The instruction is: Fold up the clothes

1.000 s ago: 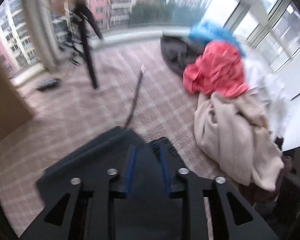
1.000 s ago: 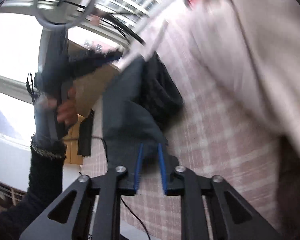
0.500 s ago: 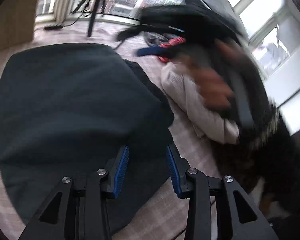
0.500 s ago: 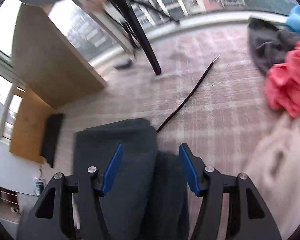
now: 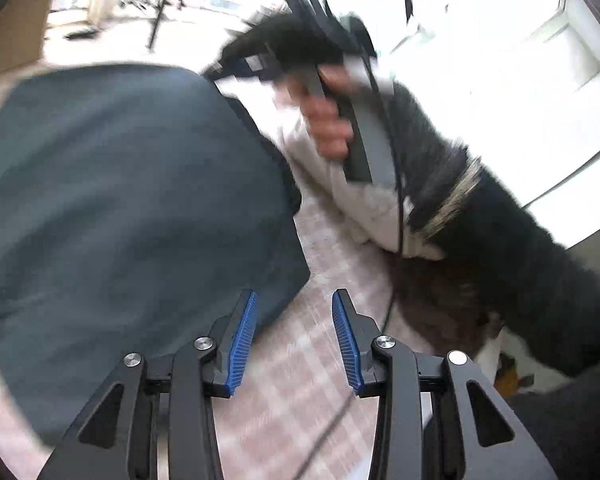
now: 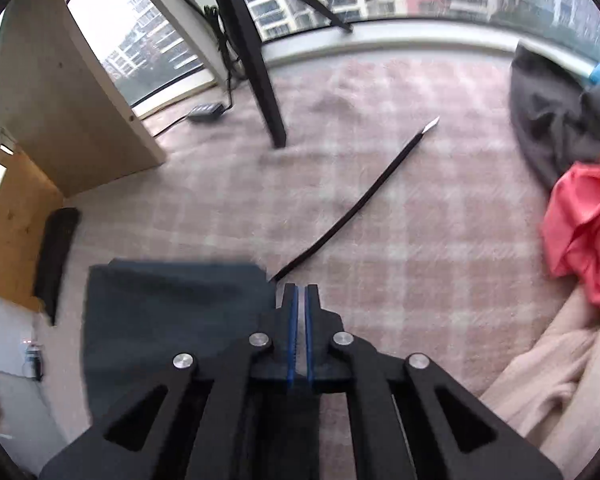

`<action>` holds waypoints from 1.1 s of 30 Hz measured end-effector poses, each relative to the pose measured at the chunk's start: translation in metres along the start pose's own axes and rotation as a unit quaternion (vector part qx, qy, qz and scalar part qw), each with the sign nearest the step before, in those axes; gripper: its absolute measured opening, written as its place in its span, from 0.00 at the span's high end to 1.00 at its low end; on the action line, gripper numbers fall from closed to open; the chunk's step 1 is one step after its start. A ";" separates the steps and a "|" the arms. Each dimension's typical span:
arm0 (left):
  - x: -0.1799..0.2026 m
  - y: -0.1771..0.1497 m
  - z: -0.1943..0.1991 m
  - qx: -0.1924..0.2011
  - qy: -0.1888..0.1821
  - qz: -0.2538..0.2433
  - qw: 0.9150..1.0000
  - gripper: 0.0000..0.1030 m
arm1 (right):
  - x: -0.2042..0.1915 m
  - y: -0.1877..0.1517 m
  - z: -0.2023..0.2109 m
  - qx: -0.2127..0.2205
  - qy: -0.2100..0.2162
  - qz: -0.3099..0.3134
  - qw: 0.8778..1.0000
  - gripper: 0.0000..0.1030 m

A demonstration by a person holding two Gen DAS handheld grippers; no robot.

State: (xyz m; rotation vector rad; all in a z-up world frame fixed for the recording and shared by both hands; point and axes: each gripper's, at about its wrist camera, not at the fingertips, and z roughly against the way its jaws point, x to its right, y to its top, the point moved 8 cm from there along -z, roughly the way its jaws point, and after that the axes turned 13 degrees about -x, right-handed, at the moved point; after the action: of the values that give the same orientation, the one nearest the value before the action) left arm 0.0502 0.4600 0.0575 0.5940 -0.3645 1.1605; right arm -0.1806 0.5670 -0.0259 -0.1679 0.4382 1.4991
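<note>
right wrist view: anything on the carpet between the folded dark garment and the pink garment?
Mostly bare plaid carpet; only a black strap runs diagonally from the dark garment corner, well short of the pink garment.

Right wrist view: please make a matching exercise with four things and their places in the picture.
Things:
1. dark grey folded garment
2. coral-red crumpled cloth
3. black tripod leg
4. beige crumpled garment

Places:
A. upper middle
B. lower right
C. lower left
D. right edge, middle height

Pairs: 1-C, 2-D, 3-A, 4-B
</note>
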 end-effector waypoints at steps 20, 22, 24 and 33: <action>-0.099 -0.077 0.030 -0.016 0.066 0.083 0.994 0.61 | -0.097 -0.063 -0.023 -0.045 -0.069 0.167 0.982 0.74; -0.092 -0.086 0.026 -0.042 0.104 0.054 0.992 0.61 | -0.091 -0.060 -0.030 -0.050 -0.059 0.158 0.984 0.74; -0.098 -0.089 0.044 -0.029 0.113 0.070 0.991 0.61 | -0.089 -0.060 -0.016 -0.049 -0.047 0.150 0.986 0.74; -0.147 -0.034 0.108 0.074 0.085 0.170 0.979 0.43 | -0.003 -0.077 0.081 0.034 -0.004 0.023 0.999 0.26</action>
State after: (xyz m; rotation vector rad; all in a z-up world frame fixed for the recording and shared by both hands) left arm 0.0312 0.2758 0.0523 0.5693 -0.2381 1.5668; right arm -0.0909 0.5889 0.0367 -0.0995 0.4881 1.5265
